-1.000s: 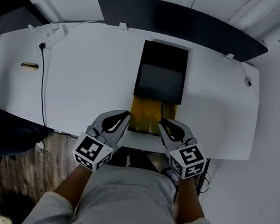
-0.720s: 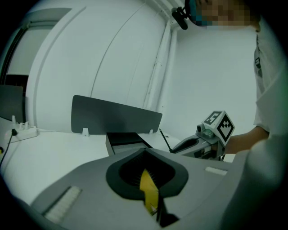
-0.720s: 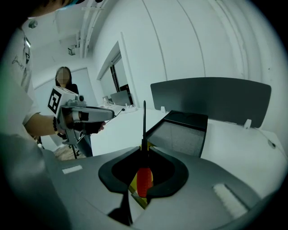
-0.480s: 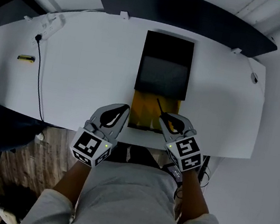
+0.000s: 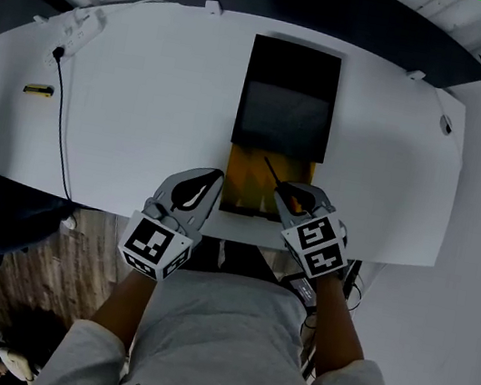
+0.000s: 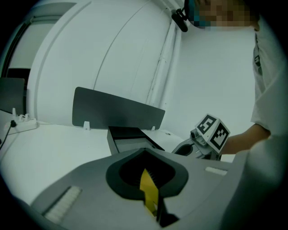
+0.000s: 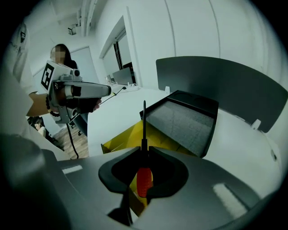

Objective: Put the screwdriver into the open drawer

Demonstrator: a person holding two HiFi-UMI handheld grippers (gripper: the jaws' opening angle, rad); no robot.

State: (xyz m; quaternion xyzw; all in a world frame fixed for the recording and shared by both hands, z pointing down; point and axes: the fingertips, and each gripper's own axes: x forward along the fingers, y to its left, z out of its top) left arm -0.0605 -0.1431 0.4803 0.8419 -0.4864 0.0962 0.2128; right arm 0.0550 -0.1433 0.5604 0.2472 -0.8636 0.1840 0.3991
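A black drawer cabinet (image 5: 290,94) sits on the white desk (image 5: 144,115), with its yellow drawer (image 5: 246,188) pulled open toward me. My right gripper (image 5: 282,194) is at the drawer's near right corner, shut on the screwdriver. In the right gripper view its red handle (image 7: 144,179) lies between the jaws of the right gripper (image 7: 145,148). Its dark shaft (image 7: 144,121) sticks out past the tips, over the drawer (image 7: 130,137). My left gripper (image 5: 216,176) hovers at the drawer's near left corner. The left gripper (image 6: 145,150) has its jaws together, with nothing in them.
A dark partition panel (image 5: 329,4) runs along the desk's far edge. A power strip (image 5: 81,25), its black cable (image 5: 58,127) and a small yellow item (image 5: 37,89) lie at the far left. A person (image 7: 60,58) stands in the background. Wooden floor (image 5: 32,279) shows below the desk edge.
Both grippers have sunk toward the desk's front edge. The right one tipped further down, bringing the screwdriver's shaft over the open drawer. Its grip is unchanged.
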